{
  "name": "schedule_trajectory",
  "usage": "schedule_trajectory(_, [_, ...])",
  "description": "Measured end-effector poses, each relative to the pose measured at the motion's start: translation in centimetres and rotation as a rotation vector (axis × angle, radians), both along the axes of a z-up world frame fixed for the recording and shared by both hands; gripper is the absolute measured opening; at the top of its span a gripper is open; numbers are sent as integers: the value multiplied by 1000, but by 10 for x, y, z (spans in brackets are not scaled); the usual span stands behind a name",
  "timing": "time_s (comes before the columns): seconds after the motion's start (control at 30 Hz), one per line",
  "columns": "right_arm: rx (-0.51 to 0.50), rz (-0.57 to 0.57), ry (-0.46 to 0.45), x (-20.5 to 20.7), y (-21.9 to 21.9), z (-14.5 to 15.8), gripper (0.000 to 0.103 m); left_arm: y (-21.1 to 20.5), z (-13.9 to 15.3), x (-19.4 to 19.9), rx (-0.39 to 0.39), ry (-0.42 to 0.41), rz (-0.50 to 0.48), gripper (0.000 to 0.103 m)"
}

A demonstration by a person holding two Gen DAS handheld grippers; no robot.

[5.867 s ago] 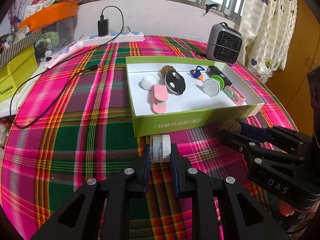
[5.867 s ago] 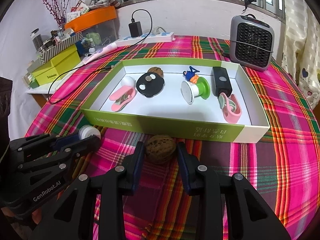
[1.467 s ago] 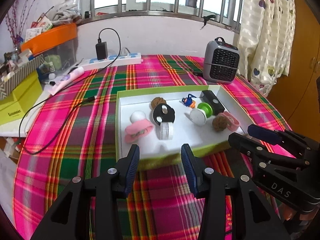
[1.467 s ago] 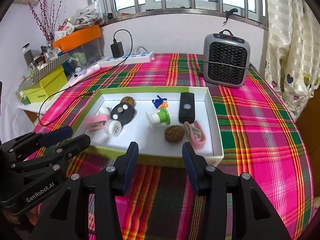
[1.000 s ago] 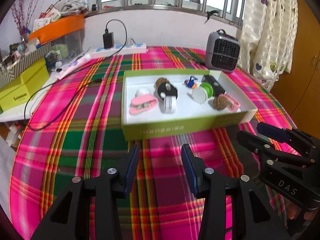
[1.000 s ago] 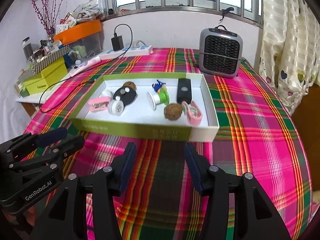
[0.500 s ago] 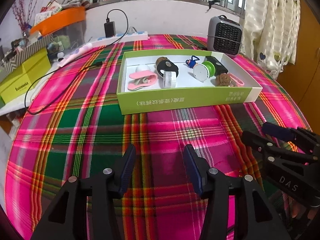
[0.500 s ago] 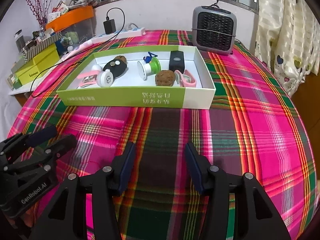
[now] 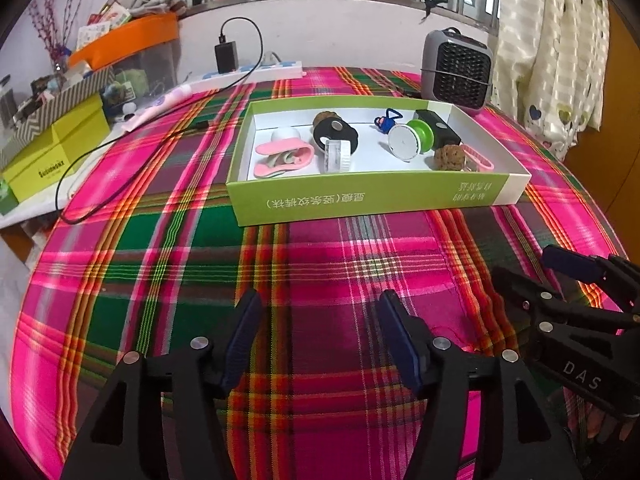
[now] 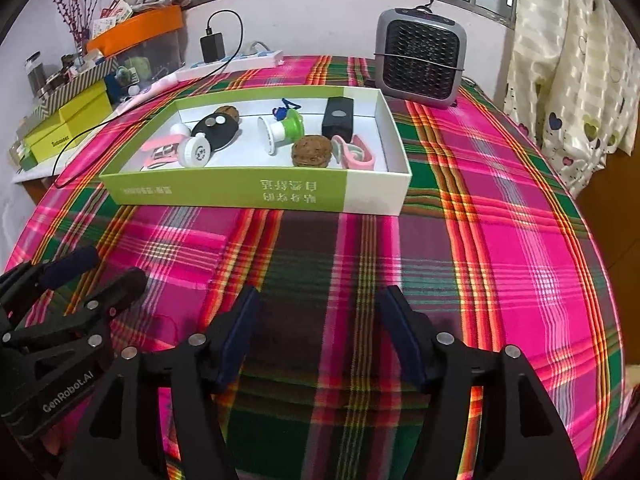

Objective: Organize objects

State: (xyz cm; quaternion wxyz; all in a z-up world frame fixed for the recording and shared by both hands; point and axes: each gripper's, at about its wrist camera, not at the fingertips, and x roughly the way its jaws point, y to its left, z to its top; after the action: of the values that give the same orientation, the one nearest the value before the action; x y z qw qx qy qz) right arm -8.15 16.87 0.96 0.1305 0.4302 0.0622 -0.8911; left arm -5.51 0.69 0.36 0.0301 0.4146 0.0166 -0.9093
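A shallow green box [image 9: 372, 200] [image 10: 224, 192] with a white inside stands on the plaid tablecloth. It holds a white roll [image 9: 335, 155] [image 10: 195, 152], a brown walnut [image 9: 449, 157] [image 10: 312, 151], a pink clip [image 9: 282, 158], a black oval piece [image 9: 335, 133], a green-and-white spool [image 9: 410, 139] [image 10: 280, 130], a black block [image 10: 338, 117] and a pink ring [image 10: 356, 152]. My left gripper [image 9: 318, 334] hovers over bare cloth well in front of the box, jaws opening, nothing between them. My right gripper [image 10: 320, 330] is likewise in front of the box, jaws opening and empty.
A grey fan heater [image 9: 458, 70] [image 10: 420, 58] stands behind the box. A power strip with a charger and black cable [image 9: 240, 72] lies at the back left, beside yellow boxes [image 9: 52, 156] and an orange-lidded bin [image 9: 128, 44]. A curtain [image 10: 572, 60] hangs at right.
Both grippers have drawn back from the box and sunk toward the cloth, and both pairs of jaws have spread wider. The roll and walnut stay in the box.
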Motion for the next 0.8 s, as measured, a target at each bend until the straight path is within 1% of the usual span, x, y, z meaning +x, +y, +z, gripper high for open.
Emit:
schedule_trajectory(0.13, [5,-1,0,0,-1,0,66,1,0,0,-1,0,-2,63])
schedule_trajectory(0.8, [4,-2,-1,0,-2,1,66,1,-1,1,1,1,3,64])
